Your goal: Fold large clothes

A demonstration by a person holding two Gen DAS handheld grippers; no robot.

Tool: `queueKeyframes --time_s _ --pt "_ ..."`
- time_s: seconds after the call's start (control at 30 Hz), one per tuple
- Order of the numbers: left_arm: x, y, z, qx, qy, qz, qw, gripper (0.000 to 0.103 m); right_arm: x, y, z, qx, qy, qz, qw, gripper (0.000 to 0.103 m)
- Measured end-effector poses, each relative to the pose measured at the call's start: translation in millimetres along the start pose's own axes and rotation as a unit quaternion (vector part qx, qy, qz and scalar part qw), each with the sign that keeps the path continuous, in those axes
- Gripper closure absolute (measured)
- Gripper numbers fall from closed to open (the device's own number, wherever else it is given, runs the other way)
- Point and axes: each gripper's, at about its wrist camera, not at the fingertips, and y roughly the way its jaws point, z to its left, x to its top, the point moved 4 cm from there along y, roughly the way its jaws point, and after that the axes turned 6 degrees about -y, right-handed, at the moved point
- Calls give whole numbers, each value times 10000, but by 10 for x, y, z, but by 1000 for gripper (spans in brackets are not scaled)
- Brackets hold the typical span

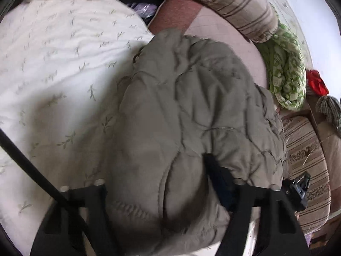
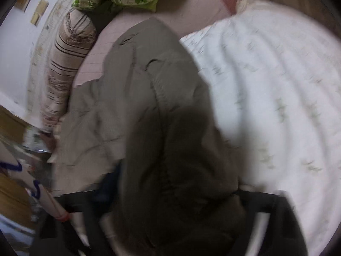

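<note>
Left wrist view: my left gripper (image 1: 164,194) has its jaws spread wide around a thick bunch of the padded, quilted grey-khaki jacket (image 1: 187,106), which fills the gap between them; I cannot tell whether they are pinching it. The jacket lies heaped on the bed, partly over the white quilt with a green sprig print (image 1: 64,68) and partly on the pink sheet (image 1: 223,29). A striped beige bolster (image 1: 238,2) and a green-and-white patterned cloth (image 1: 285,72) lie beyond.

Right wrist view, badly blurred: my right gripper (image 2: 170,209) is likewise buried in the jacket (image 2: 153,89), fabric bulging between jaws set far apart; grip uncertain here too.

My judgement: the bulky padding could slide out of either grasp if lifted quickly, and the jaws might catch the white quilt (image 2: 266,85) beneath, dragging it into the fold. Uneven pulls would twist the garment.
</note>
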Motion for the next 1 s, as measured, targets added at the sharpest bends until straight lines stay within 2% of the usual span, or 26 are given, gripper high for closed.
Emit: queueKeyframes --time_s 0.03,0.07,0.1,0.17,0.23,0.27,0.3,0.33,0.37,0.4,0.47,0.53,0.63,0.7,0.73,0.8,0.83,0.9,1.0 --pt "-2 -69 -46 23 69 -32 10000 54 12 -42 21 59 38 -1 10000 42" --pt "-8 -175 -83 21 124 -109 9999 57 17 -119 67 143 1 -5 9999 50" --pt "-22 -293 -130 20 166 -189 9997 59 16 -188 104 236 -9 -8 9997 53" --pt "-68 -451 -170 79 269 -267 9993 59 -12 -397 254 397 -219 -69 9989 55" --pt "-164 -496 -148 346 418 -242 9982 56 -83 -515 340 386 -407 -92 9984 55" --pt "-231 -444 -105 602 490 -197 9968 53 -146 -551 350 315 -487 -74 9983 52" --pt "-254 -379 -73 788 515 -173 9954 48 -195 -545 327 182 -543 -63 9983 40" --pt "-257 -314 -47 927 524 -132 9942 45 -226 -517 293 -26 -614 -52 9981 35" --pt "-262 -284 -21 953 494 -116 9942 45 -256 -455 229 -396 -678 -3 9969 27" --pt "-252 -330 -8 863 402 -127 9954 45 -266 -444 177 -538 -666 28 9963 26" --pt "-231 -480 -30 640 352 -233 9971 45 -262 -525 101 -520 -394 -64 9978 26" --pt "-224 -646 -46 542 380 -407 9970 45 -203 -823 66 -661 -175 -596 9959 25" --pt "-230 -885 -81 849 508 -809 9918 45 -147 -1276 114 -1153 -188 -1490 9819 20" --pt "-209 -1122 -145 1267 697 -1357 9801 45 -136 -1410 289 -1407 -521 -1766 9728 20" --pt "-188 -1250 -169 1510 733 -1663 9717 45 -142 -1422 430 -1507 -772 -1844 9681 20" --pt "-148 -1357 -191 1679 677 -1947 9640 43 -131 -1332 706 -1611 -1199 -1826 9625 23" --pt "-147 -1361 -207 1632 669 -1962 9646 42 -113 -1216 859 -1578 -1413 -1731 9619 24" --pt "-158 -1233 -236 1476 732 -1725 9711 40 -60 -962 1118 -1508 -1741 -1464 9621 27" --pt "-209 -866 -264 1520 780 -1313 9765 40 134 -452 1416 -1538 -2119 -1085 9590 27"
